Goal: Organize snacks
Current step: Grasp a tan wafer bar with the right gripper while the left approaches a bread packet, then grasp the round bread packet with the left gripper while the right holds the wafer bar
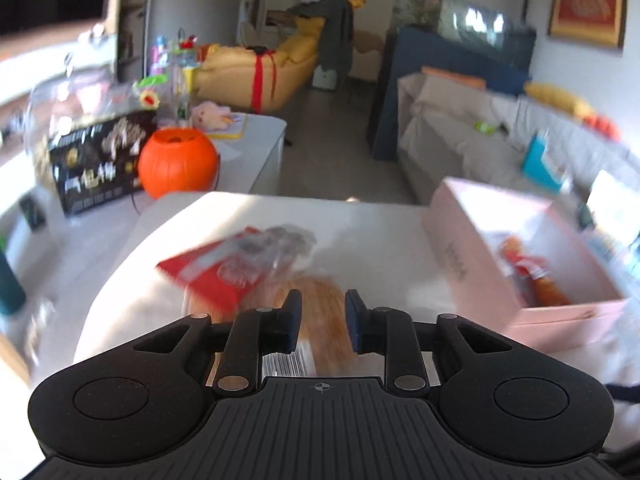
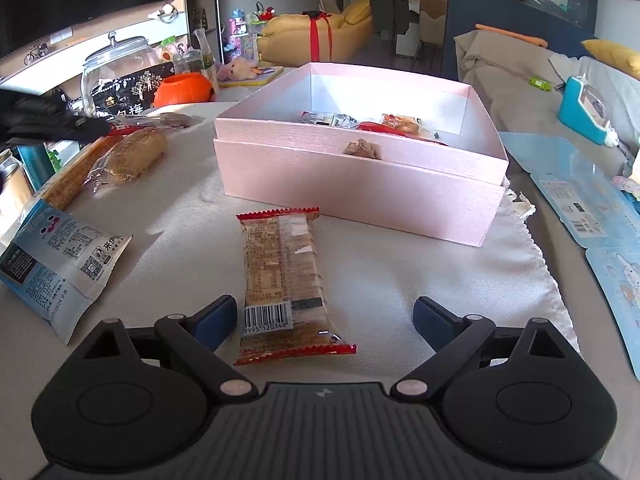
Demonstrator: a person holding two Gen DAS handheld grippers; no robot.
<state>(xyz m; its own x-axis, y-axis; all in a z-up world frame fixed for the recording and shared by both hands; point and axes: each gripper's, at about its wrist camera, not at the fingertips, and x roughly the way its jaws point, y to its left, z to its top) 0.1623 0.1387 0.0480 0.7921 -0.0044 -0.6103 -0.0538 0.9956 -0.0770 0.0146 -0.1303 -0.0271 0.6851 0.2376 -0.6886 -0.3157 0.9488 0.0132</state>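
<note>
One pink box point(image 2: 360, 196) (five loose snack packets point(image 2: 286, 280))

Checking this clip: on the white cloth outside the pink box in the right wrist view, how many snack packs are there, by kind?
Red-edged biscuit packs: 1
Blue-and-white pouches: 1
Clear-wrapped pastries: 1
Long brown bars: 1
Red-and-clear packs at the back: 1
Total: 5
The pink box holds more, too jumbled to count.

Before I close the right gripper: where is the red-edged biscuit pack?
In the right wrist view, the biscuit pack lies on the white cloth, between the open right gripper and the pink box.
</note>
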